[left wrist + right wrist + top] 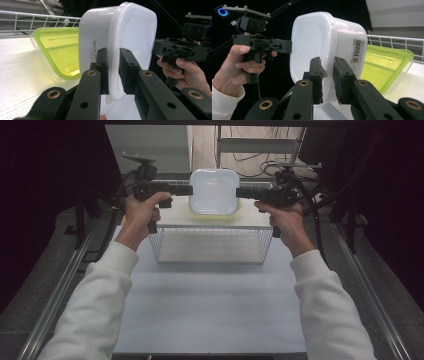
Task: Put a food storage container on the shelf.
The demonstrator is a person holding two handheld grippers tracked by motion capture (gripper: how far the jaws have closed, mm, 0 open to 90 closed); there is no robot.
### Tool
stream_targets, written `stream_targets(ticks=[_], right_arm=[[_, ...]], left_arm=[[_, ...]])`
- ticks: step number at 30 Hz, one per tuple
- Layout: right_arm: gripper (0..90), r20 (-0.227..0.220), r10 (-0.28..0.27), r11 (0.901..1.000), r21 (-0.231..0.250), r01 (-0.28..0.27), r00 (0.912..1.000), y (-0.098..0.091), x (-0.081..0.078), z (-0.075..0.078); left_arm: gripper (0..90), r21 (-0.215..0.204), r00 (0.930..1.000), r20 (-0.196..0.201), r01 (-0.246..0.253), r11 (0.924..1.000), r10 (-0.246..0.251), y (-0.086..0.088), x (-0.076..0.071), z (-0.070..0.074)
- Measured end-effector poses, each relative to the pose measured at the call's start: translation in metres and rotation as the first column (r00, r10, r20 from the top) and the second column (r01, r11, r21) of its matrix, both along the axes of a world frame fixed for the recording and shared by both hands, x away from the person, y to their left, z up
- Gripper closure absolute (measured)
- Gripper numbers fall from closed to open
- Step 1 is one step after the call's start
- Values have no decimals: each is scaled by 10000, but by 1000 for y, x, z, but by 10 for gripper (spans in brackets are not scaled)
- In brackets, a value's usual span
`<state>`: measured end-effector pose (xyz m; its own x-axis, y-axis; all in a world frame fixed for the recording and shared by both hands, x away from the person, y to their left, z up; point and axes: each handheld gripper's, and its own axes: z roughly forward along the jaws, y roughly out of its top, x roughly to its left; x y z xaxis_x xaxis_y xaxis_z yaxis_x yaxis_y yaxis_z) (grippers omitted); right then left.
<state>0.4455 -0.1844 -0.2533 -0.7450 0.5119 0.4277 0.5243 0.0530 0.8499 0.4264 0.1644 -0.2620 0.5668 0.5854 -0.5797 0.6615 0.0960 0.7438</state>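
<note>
**White box held at both ends**

High view: my left gripper (184,189) and right gripper (242,193) clamp the white box (214,191) above the wire basket (210,246), at the table's far side.

Left gripper view: my jaws pinch the box's rim; green-rimmed tub (58,51) behind, left.

Right gripper view: my jaws grip the opposite rim; tub far right.

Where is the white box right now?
In the high view the white box is held up at top centre, between the left gripper and right gripper, above the green-lidded container.

Lab test bench, white table (210,310) on metal rails (55,295), dark curtains, loose cables (260,167)
</note>
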Motion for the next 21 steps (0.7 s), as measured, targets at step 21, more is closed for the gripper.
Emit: stream_targets(ticks=[21], right_arm=[[774,-796,-251,9992,294,275,9965,0,35,-5]], left_arm=[[785,-85,9967,-791,-188,9998,181,-2,38,-7]])
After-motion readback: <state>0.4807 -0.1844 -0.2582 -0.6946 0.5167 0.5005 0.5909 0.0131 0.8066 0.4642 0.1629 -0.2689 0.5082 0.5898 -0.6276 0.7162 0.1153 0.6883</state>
